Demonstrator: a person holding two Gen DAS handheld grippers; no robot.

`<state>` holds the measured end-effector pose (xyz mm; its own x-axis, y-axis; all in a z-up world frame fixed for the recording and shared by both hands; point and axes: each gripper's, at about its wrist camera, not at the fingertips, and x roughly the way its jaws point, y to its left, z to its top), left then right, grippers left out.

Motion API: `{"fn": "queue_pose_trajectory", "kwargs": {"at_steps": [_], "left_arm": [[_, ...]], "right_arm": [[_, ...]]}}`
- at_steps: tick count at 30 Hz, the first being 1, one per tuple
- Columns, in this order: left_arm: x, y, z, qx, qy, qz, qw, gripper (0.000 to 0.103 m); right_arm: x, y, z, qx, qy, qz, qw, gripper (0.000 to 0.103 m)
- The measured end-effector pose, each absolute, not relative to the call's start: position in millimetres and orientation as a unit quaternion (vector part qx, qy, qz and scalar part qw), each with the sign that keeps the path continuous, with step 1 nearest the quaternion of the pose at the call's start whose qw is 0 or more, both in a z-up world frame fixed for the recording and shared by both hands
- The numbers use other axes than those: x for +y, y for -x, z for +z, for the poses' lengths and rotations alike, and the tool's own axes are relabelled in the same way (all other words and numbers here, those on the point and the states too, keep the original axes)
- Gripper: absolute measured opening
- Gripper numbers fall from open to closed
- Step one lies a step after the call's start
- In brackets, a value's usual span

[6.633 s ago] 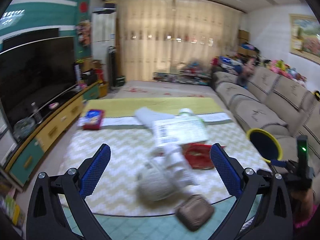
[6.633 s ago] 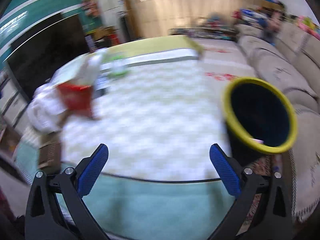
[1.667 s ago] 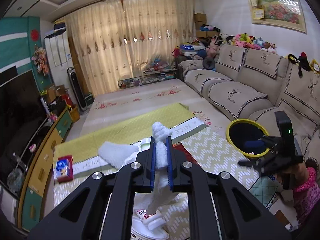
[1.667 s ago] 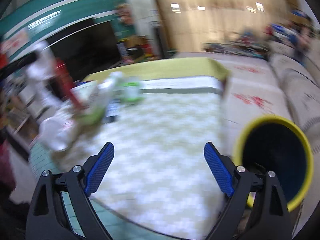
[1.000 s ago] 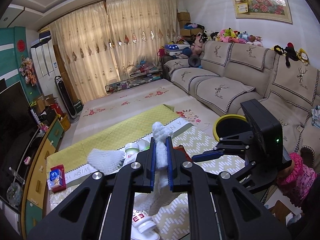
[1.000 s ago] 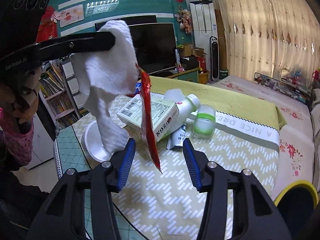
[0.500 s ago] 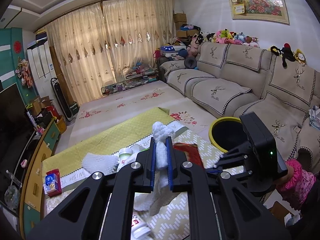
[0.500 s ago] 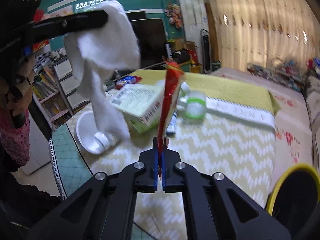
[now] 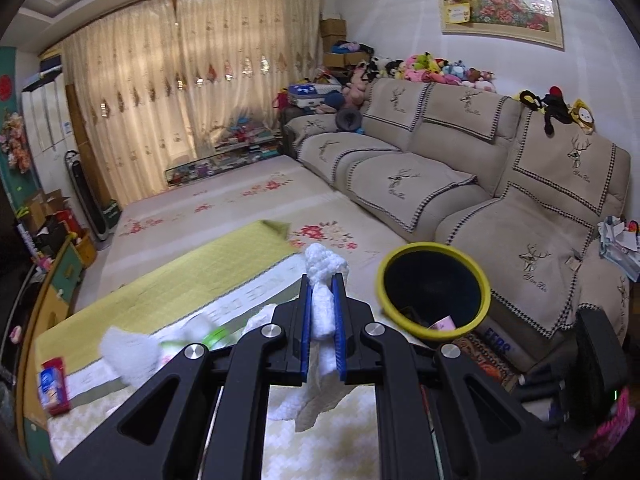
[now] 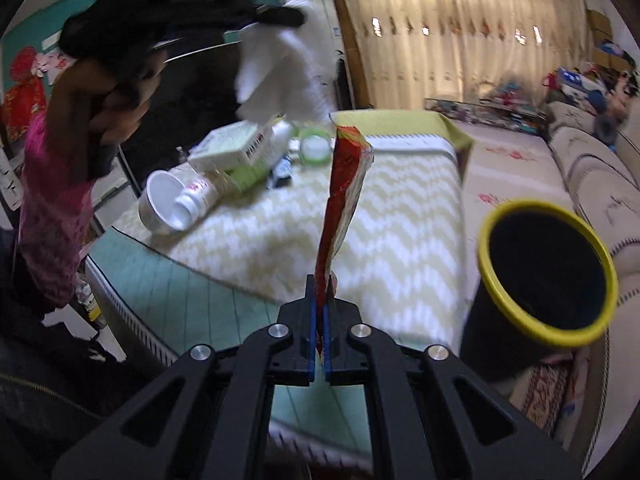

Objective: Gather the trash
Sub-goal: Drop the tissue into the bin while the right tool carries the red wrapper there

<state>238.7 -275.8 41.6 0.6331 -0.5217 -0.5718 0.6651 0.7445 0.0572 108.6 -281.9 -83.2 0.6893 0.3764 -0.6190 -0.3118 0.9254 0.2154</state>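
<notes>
My left gripper is shut on a white crumpled tissue and holds it above the table, left of the black bin with a yellow rim. The tissue also shows in the right wrist view, high at the upper left. My right gripper is shut on a red snack wrapper that stands up from the jaws, over the table's near edge. The bin stands to its right, beside the table.
On the zigzag tablecloth lie a white bowl, a white bottle, a green-and-white box and a green-lidded jar. A beige sofa runs along the right. A red packet lies at the table's far left.
Both grippers have swung towards the bin, which now sits closer. The right gripper closed on the red wrapper about half a second ago and lifted it. The left gripper still holds the tissue.
</notes>
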Motion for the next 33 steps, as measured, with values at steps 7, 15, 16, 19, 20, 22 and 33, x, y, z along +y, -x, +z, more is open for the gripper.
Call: {"fn": "queue_pose_trajectory", "kwargs": {"at_steps": [7,15,16,19,20,22,33], "left_arm": [[-365,-266,36,0.280,-0.139,-0.368,0.876,0.010],[-498,-300,-14,0.330,-0.174,-0.408,0.833,0.010],[-511,-301,-22,0.336,-0.178,-0.410,0.829,0.010],[-550,-312,-49,0.357,-0.194,-0.409,0.817,0.011],[-559,-316,-55,0.362,-0.198,-0.407,0.815,0.011],[-573,-322,-71,0.370,-0.207,-0.406,0.809,0.022],[-544,-326,-66,0.351,-0.169,-0.396,0.831,0.078]], "right_arm": [[-302,-81,-97,0.353,-0.074,0.161,0.919,0.003],[-323,-71,-98,0.347,-0.105,0.158,0.919,0.003],[-324,-71,-99,0.347,-0.109,0.157,0.918,0.003],[-328,-70,-100,0.349,-0.116,0.154,0.917,0.003],[-329,-70,-100,0.349,-0.117,0.154,0.917,0.003],[-331,-70,-101,0.350,-0.121,0.153,0.916,0.003],[-327,-71,-103,0.353,-0.127,0.153,0.914,0.003]]}}
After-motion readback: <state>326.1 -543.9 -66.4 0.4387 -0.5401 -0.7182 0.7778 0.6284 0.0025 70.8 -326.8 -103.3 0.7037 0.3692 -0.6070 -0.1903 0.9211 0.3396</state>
